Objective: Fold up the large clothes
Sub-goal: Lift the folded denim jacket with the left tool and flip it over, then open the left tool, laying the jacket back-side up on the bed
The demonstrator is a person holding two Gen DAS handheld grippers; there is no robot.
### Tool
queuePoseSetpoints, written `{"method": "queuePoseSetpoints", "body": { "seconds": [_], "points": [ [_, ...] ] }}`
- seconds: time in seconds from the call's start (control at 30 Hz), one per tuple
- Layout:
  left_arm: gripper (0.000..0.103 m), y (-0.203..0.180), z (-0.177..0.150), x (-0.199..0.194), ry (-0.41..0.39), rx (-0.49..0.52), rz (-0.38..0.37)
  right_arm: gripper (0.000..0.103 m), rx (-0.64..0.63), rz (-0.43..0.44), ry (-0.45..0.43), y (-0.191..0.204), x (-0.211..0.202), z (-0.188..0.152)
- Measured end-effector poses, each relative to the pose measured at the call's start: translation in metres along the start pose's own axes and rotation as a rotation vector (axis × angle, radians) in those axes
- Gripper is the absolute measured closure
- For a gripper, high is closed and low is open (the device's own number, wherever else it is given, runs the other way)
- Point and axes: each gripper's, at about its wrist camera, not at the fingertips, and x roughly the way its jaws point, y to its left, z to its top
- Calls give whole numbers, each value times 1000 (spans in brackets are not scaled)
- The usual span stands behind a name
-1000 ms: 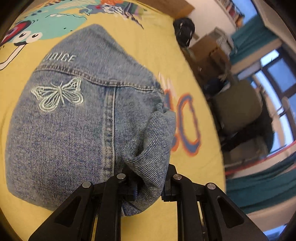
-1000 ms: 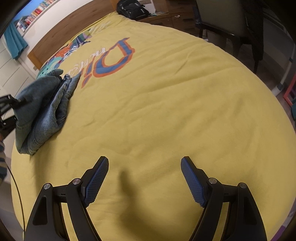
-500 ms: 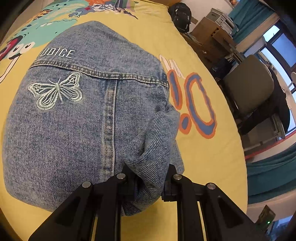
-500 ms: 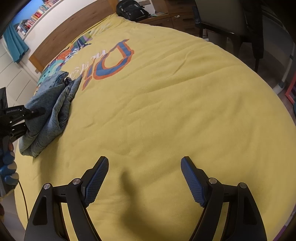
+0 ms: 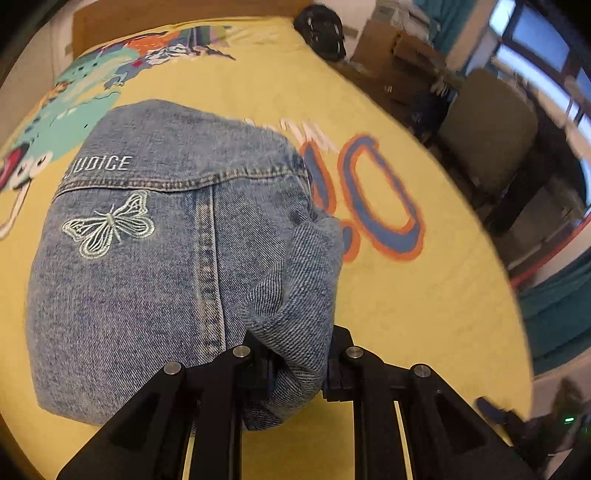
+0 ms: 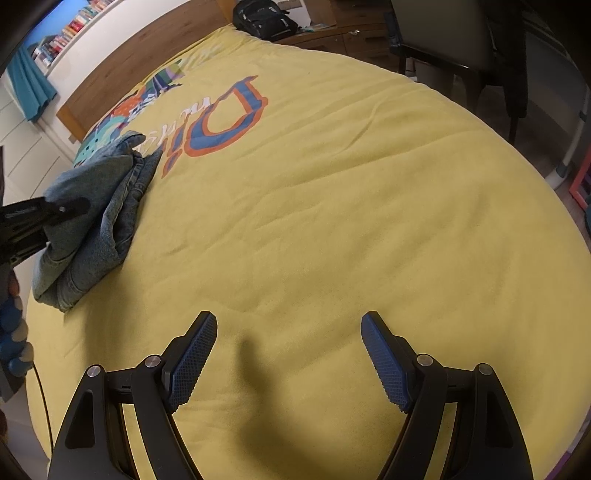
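1. A large bed is covered by a yellow bedspread (image 6: 351,206), on which big blue and orange letters (image 5: 380,210) and a colourful cartoon print (image 5: 96,85) are printed. Nearly the whole picture is filled by it in both views.
2. A wooden headboard (image 6: 122,70) is seen behind the bed, and a shelf with books (image 6: 74,26) is seen above it.
3. A chair (image 5: 487,136) is placed beside the bed, near a window (image 5: 532,48).
4. A folded denim garment (image 5: 147,258) is laid on the bedspread, near the cartoon print. In the right wrist view it is found at the left side of the bed (image 6: 96,210). A pale butterfly (image 5: 109,229) and the letters "JUDICE" are embroidered on it.
5. A black backpack (image 6: 264,18) is seen at the far corner of the bed. Whether it is open cannot be told, and nothing inside it is shown.
6. The left gripper (image 5: 295,363) is clamped on a thick fold of the denim at the near edge of the garment; the fabric is pressed between its two fingers.
7. The right gripper (image 6: 288,347) is held over bare bedspread, well apart from the garment. Its blue pads (image 6: 194,354) are kept wide apart and nothing is between them.
8. A gloved hand (image 6: 13,332) is seen at the left edge of the right wrist view.
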Motion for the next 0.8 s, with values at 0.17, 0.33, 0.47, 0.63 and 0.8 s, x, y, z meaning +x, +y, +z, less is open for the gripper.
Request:
{"method": "queuePoseSetpoints", "body": {
  "seconds": [0.17, 0.33, 0.47, 0.63, 0.8],
  "points": [
    [83, -8, -8, 11, 9, -8, -9, 22, -1, -1, 0, 1, 0, 1],
    [71, -16, -8, 6, 11, -16, -103, 22, -2, -8, 2, 3, 0, 1],
    [71, -33, -9, 3, 32, 23, -196, 21, -12, -21, 1, 6, -5, 3],
    [71, -43, -12, -19, 29, 68, -320, 21, -38, -42, -6, 16, -12, 7],
    [70, -11, -14, -51, -10, 105, -314, 21, -99, -28, -29, 51, -18, 21]
  ]
}}
